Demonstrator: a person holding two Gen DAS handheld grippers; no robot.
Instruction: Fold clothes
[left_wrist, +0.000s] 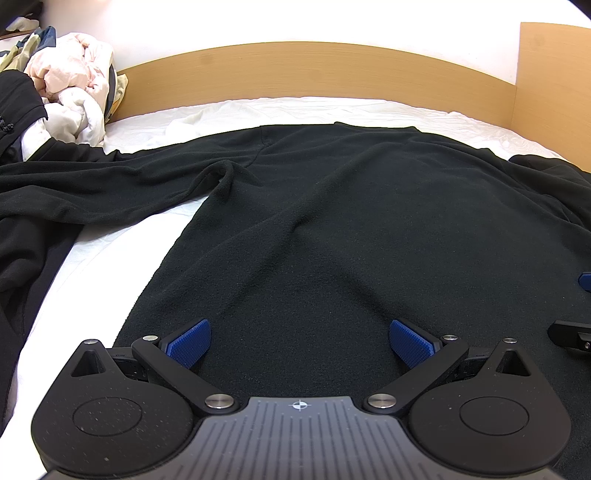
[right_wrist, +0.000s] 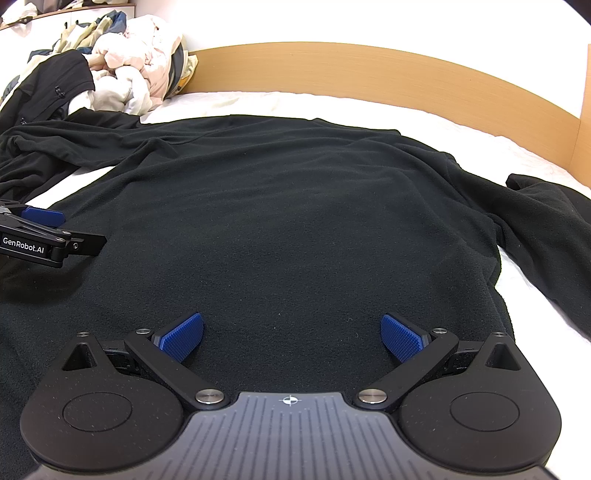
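Setting is a bed with a white, slightly wrinkled sheet (left_wrist: 332, 107) stretched over the mattress. Along the far side runs a light wooden headboard with a gently curved top edge (left_wrist: 303, 70), and at the right it meets a taller panel of the same light wood (left_wrist: 554, 66). Behind that the wall (left_wrist: 295, 22) is plain white and pretty blown out, so the light is bright and even. In the far left corner sits a crumpled heap of pale pink and white bedding or clothing (right_wrist: 140, 74), with a few darker pieces mixed in.
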